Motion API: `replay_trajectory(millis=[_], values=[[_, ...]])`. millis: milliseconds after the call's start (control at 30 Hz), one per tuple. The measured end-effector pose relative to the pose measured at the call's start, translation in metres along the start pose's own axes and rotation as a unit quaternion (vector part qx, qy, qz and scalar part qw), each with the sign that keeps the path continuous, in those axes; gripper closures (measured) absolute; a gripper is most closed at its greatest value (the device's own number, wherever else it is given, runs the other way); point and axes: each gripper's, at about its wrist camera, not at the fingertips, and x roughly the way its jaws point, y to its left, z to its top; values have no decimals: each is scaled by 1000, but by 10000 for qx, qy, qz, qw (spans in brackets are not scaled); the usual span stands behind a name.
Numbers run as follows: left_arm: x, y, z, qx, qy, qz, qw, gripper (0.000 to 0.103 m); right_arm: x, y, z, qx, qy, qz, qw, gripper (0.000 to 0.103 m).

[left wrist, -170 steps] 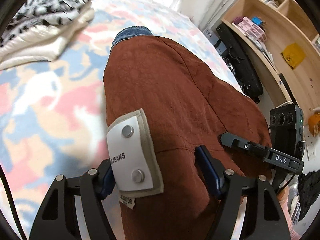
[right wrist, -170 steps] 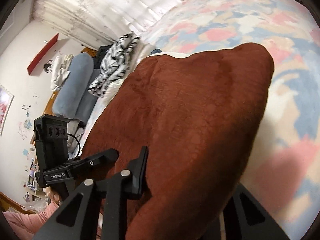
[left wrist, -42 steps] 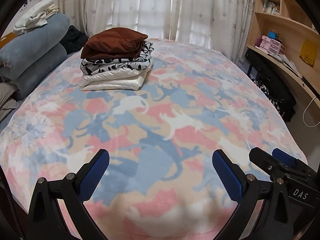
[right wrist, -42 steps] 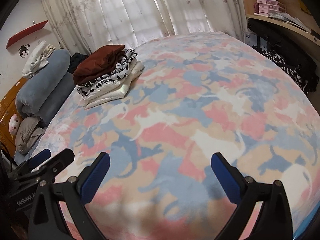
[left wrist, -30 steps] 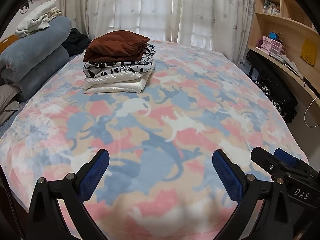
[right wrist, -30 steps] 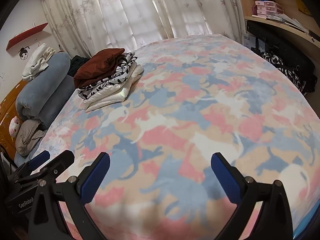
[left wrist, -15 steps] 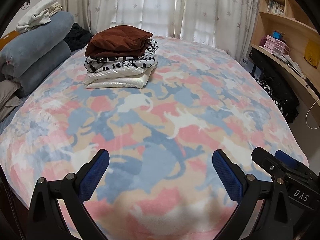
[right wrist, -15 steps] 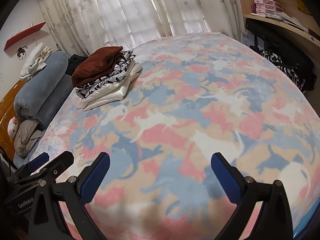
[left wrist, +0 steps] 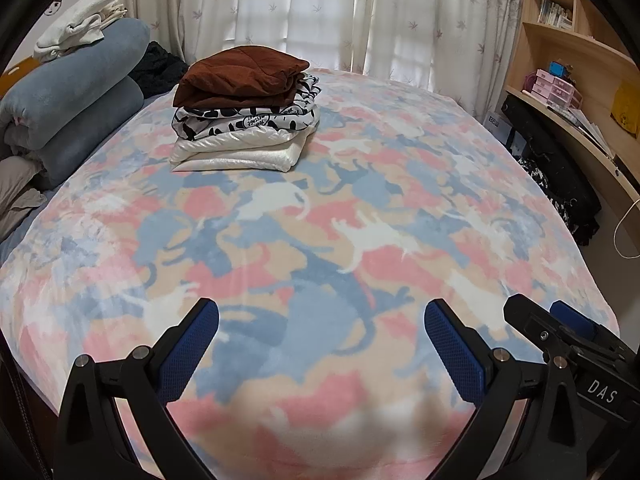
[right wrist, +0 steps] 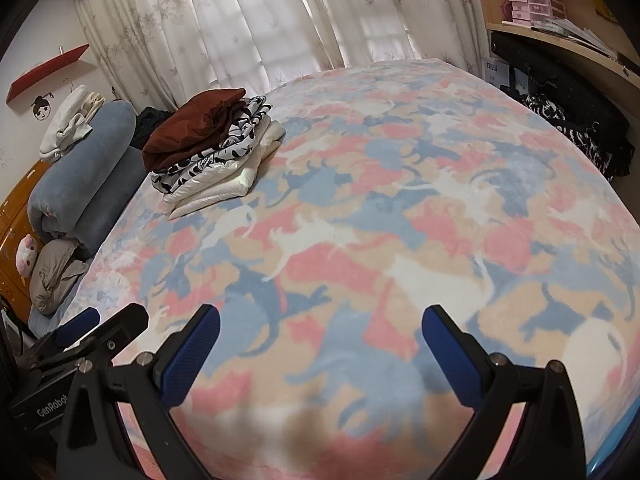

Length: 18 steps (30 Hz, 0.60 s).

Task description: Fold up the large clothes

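A folded rust-brown garment (left wrist: 240, 78) (right wrist: 194, 124) tops a stack at the far left of the bed, over a black-and-white patterned garment (left wrist: 248, 120) (right wrist: 216, 156) and a white one (left wrist: 240, 154) (right wrist: 216, 188). My left gripper (left wrist: 320, 344) hovers open over the near edge of the bed, nothing between its blue pads (left wrist: 188, 352). My right gripper (right wrist: 320, 344) is open too, empty, over the same near edge. Both are far from the stack.
The bed carries a pink, blue and cream cat-print blanket (left wrist: 340, 240) (right wrist: 380, 220). Rolled blue-grey bedding (left wrist: 68, 108) (right wrist: 84, 176) lies at the left. Wooden shelves (left wrist: 572, 80) and dark bags (right wrist: 560, 120) stand on the right, curtains (left wrist: 320, 12) behind.
Earlier both grippers were shut on the brown garment; now it lies on the stack and both are open and drawn back. In the last second the views only drift slightly.
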Motion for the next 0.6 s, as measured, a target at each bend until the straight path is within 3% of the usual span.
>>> replay_trajectory(millis=[600], values=[[-1,1,-4,1,1,53,10000,1,1,0,-1,6,11,7,10000,2]])
